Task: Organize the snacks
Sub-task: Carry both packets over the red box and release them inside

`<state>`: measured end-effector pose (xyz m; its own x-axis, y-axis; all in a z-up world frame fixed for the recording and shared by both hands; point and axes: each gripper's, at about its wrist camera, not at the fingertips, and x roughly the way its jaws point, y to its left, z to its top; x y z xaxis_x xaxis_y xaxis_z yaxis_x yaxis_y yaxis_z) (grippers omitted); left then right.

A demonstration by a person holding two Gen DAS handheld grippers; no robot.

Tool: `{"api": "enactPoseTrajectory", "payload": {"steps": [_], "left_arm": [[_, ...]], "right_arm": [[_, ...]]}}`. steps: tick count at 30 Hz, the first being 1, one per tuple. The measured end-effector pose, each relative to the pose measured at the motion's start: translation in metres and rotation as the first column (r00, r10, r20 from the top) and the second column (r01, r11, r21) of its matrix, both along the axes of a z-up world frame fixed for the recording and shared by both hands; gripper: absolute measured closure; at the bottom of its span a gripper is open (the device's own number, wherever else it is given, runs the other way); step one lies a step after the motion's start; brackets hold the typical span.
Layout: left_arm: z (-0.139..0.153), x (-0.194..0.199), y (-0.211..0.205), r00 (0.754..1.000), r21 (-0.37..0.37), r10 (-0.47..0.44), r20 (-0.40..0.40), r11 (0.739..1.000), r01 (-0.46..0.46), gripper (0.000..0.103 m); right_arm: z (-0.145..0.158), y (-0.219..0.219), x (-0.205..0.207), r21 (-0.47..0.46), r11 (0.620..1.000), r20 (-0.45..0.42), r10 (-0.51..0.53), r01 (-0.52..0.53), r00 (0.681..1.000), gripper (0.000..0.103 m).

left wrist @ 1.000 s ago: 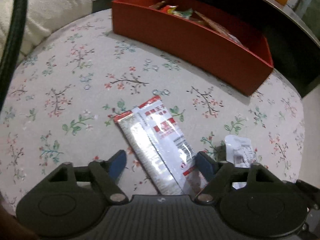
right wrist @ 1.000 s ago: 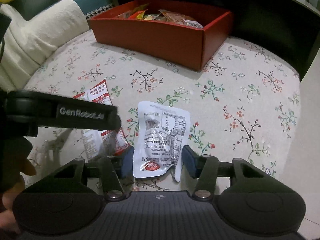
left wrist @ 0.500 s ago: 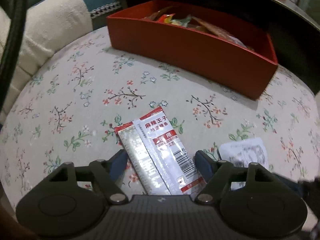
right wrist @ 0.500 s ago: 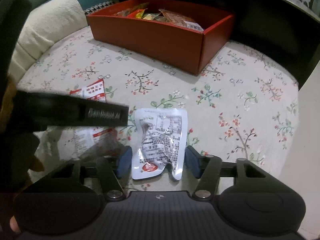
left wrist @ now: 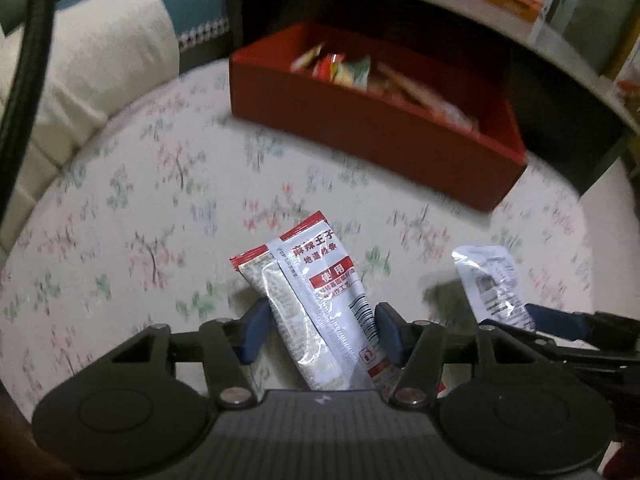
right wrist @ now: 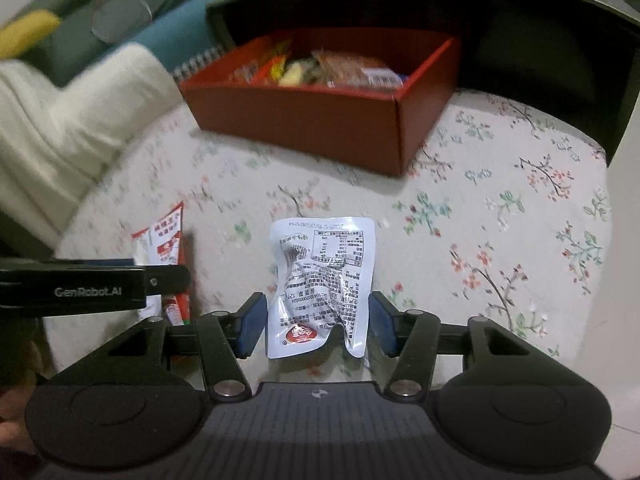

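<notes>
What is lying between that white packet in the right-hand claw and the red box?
Only bare floral tablecloth, seen in the right wrist view: nothing lies between the white packet and the red box.

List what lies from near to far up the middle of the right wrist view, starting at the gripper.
right gripper → white snack pouch held between its fingers → bare stretch of floral tablecloth → red box with snacks inside → dark space under the shelf behind it.

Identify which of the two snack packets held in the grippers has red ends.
It is the long packet in the left gripper: silver with red ends and a red label. The right gripper holds a plain white pouch.
</notes>
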<state>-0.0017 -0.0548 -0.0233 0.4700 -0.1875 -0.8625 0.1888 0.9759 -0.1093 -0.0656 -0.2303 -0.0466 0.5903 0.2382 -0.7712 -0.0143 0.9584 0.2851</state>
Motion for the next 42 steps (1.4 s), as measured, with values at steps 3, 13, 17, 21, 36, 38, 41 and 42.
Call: {"api": "enactPoseTrajectory", "payload": {"steps": [3, 13, 17, 21, 36, 38, 41, 42], "left_arm": [[0.013, 0.008, -0.004, 0.998, 0.025, -0.026, 0.057, 0.999, 0.025, 0.053], [0.029, 0.041, -0.005, 0.987, 0.029, -0.034, 0.16, 0.999, 0.029, 0.054], [0.034, 0.058, -0.002, 0.982, 0.015, -0.024, 0.187, 1.0, 0.021, 0.054], [0.042, 0.074, -0.003, 0.973, 0.021, -0.018, 0.229, 1.0, 0.013, 0.054], [0.06, 0.134, -0.03, 0.94, 0.068, -0.051, 0.337, 0.997, 0.03, 0.053], [0.057, 0.142, -0.034, 0.938, 0.081, -0.059, 0.342, 0.996, 0.034, 0.053], [0.05, 0.155, -0.039, 0.941, 0.082, -0.066, 0.333, 0.996, 0.04, 0.053], [0.047, 0.16, -0.041, 0.942, 0.083, -0.069, 0.329, 0.996, 0.043, 0.053]], "right_arm": [[0.012, 0.0, 0.005, 0.022, 1.0, 0.043, -0.02, 0.019, 0.999, 0.041], [0.049, -0.007, 0.029, 0.067, 0.994, 0.166, -0.093, 0.082, 0.982, 0.041], [0.059, -0.009, 0.044, 0.073, 0.992, 0.199, -0.118, 0.106, 0.973, 0.04], [0.066, -0.012, 0.062, 0.079, 0.989, 0.221, -0.136, 0.122, 0.966, 0.04], [0.065, -0.018, 0.131, 0.063, 0.987, 0.25, -0.162, 0.15, 0.955, 0.04], [0.062, -0.02, 0.142, 0.055, 0.985, 0.246, -0.17, 0.161, 0.954, 0.04], [0.055, -0.021, 0.156, 0.035, 0.984, 0.233, -0.178, 0.174, 0.956, 0.04], [0.053, -0.021, 0.159, 0.026, 0.983, 0.228, -0.182, 0.18, 0.957, 0.04]]}}
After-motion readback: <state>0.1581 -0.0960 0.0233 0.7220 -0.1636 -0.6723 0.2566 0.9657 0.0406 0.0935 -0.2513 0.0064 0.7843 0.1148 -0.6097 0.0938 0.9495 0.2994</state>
